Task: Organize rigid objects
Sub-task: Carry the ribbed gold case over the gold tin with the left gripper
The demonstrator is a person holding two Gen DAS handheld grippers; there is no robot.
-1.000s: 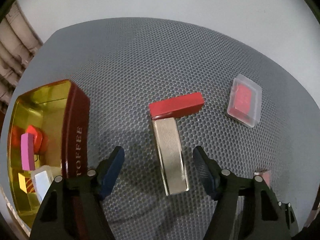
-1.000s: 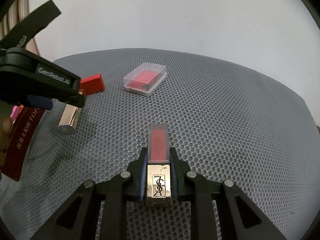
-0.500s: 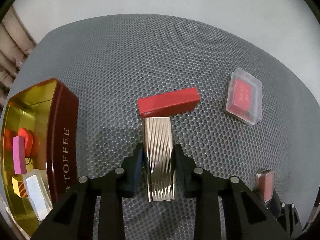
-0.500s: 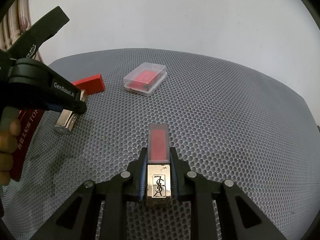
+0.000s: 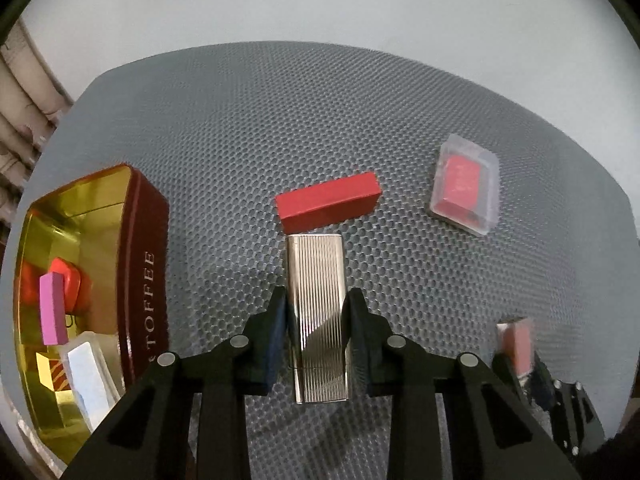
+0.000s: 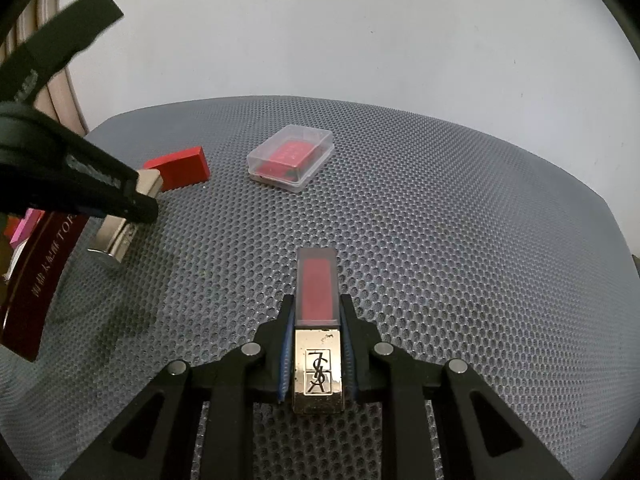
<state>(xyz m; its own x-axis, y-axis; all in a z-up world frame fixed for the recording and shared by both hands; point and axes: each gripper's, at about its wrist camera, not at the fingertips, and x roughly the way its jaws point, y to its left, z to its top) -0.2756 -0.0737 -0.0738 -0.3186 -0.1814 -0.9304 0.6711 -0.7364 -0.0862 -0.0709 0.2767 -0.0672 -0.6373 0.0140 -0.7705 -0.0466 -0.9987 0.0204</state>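
A second ago the left gripper [image 5: 316, 320] hung open over the ribbed silver case [image 5: 318, 320], whereas now its fingers [image 5: 276, 332] clamp the case's long sides, and its far end sits raised off the grey mesh surface [image 5: 400, 160].

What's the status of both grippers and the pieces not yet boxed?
Left hand-held gripper shut on ribbed silver case. Right hand-held gripper shut on lipstick. Red block, clear box loose. Tin unobstructed.
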